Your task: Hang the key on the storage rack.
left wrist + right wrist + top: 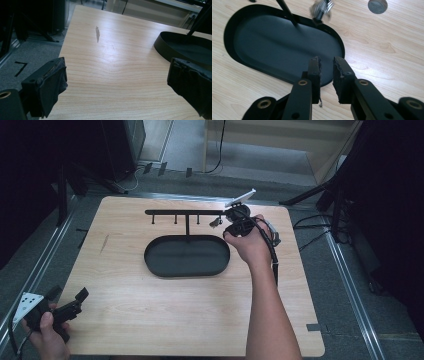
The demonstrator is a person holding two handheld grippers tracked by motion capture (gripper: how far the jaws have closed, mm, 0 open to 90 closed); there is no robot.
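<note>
Wooden table [150,310]: keys [321,8] hang well beyond right gripper [327,63] fingers.

A light wooden table [165,320] with rounded corners carries the scene, its grain running across its width. A black oval tray [186,256] lies directly on it, just left of the right claw [231,222]; a thin black post rises from the tray's far rim and bears a crossbar [185,212] with short pegs. In the right gripper view the tray lies just ahead of that claw. A small dark streak [97,34] marks the wood ahead of the left claw [67,299], and a dark round disc [377,5] sits in the tabletop beyond the tray.
</note>
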